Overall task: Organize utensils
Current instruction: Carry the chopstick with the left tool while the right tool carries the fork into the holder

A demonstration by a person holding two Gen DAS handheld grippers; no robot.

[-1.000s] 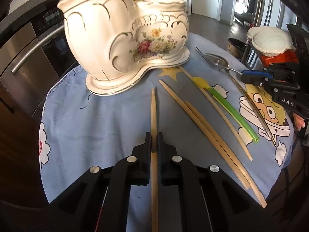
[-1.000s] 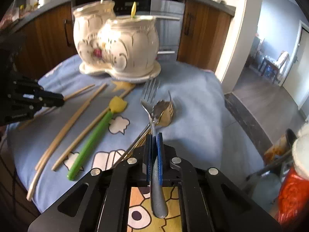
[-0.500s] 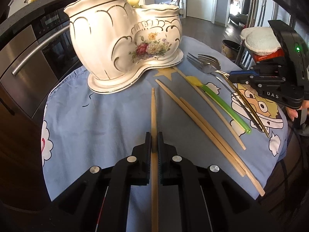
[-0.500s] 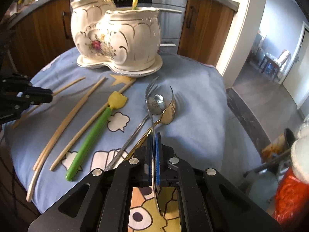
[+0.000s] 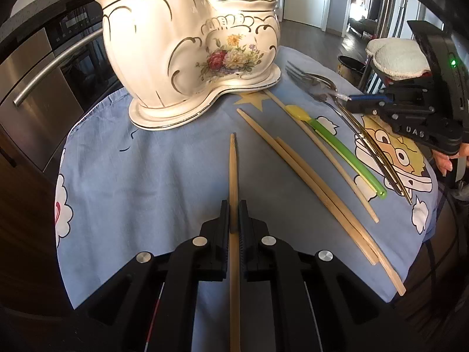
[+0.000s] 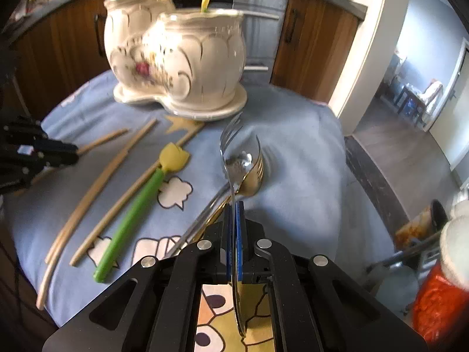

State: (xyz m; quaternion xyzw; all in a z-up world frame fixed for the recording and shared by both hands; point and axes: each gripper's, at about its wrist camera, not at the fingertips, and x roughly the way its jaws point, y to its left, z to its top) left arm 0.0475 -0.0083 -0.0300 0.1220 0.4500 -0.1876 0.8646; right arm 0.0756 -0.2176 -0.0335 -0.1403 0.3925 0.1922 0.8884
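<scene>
— What do your tongs hold?

— My left tongs (image 5: 234,215) are closed on a wooden chopstick (image 5: 233,170), at the bottom centre. My right tongs (image 6: 233,214) are closed on a silver fork (image 6: 228,146), its tines up.

— And the other utensils?

— They lie on the tabletop's blue cloth (image 5: 146,176), below the white ceramic holder (image 5: 187,47) at the upper centre.

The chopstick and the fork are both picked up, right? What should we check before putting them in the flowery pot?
1. Left gripper shut on the chopstick: ok.
2. Right gripper shut on the fork: ok.
3. Fork clear of the spoon beside it: cannot tell.
4. Flowery pot upright on the blue cloth: ok.
5. Room inside the pot: cannot tell.
</scene>
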